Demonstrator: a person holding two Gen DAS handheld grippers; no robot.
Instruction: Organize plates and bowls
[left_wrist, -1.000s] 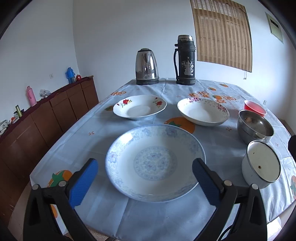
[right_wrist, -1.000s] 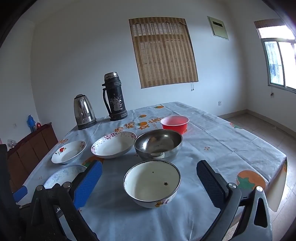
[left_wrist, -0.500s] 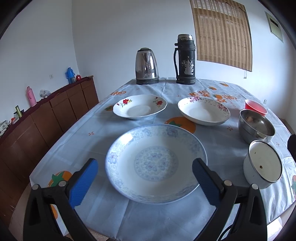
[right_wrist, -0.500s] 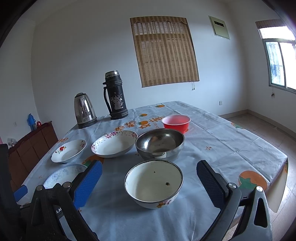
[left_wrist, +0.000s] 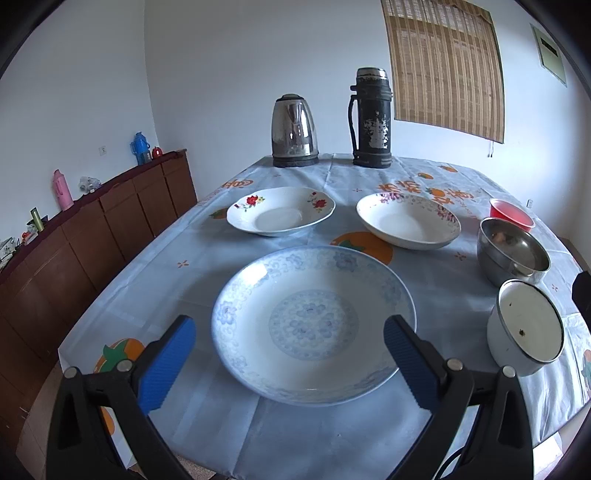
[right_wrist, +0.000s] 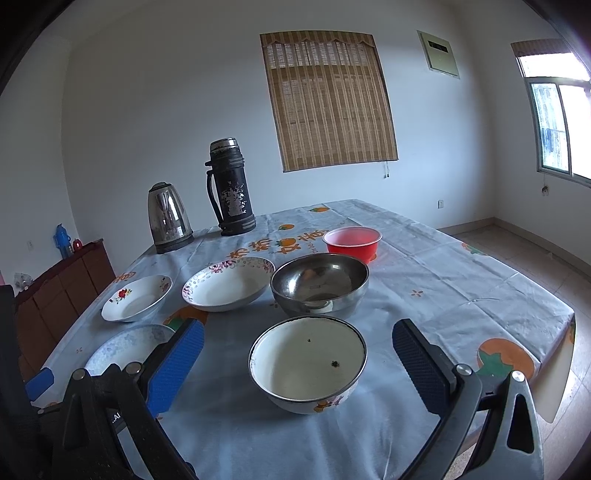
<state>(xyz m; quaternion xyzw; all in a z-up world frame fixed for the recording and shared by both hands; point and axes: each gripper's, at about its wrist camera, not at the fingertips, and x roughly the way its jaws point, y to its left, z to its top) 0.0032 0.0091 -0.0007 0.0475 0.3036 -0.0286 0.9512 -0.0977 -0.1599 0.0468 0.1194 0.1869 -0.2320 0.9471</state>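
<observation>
A blue-patterned plate (left_wrist: 314, 325) lies at the table's near edge, with my left gripper (left_wrist: 291, 334) open just above its near rim and holding nothing. Behind it sit a red-flowered plate (left_wrist: 280, 216) and a purple-flowered plate (left_wrist: 408, 225). On the right stand a white enamel bowl (left_wrist: 526, 330), a steel bowl (left_wrist: 511, 251) and a red bowl (left_wrist: 511, 214). In the right wrist view my right gripper (right_wrist: 299, 339) hangs open over the enamel bowl (right_wrist: 308, 362), with the steel bowl (right_wrist: 319, 284), the red bowl (right_wrist: 352, 240) and the plates (right_wrist: 229, 282) beyond.
A steel kettle (left_wrist: 294, 131) and a dark thermos (left_wrist: 371, 118) stand at the table's far end. A brown sideboard (left_wrist: 92, 229) with small bottles runs along the left wall. The tablecloth (right_wrist: 461, 280) is bare on the right, where the table ends above tiled floor.
Both views have shifted only slightly; the right gripper has edged a little towards the enamel bowl. Both grippers stay open and no dish has moved.
</observation>
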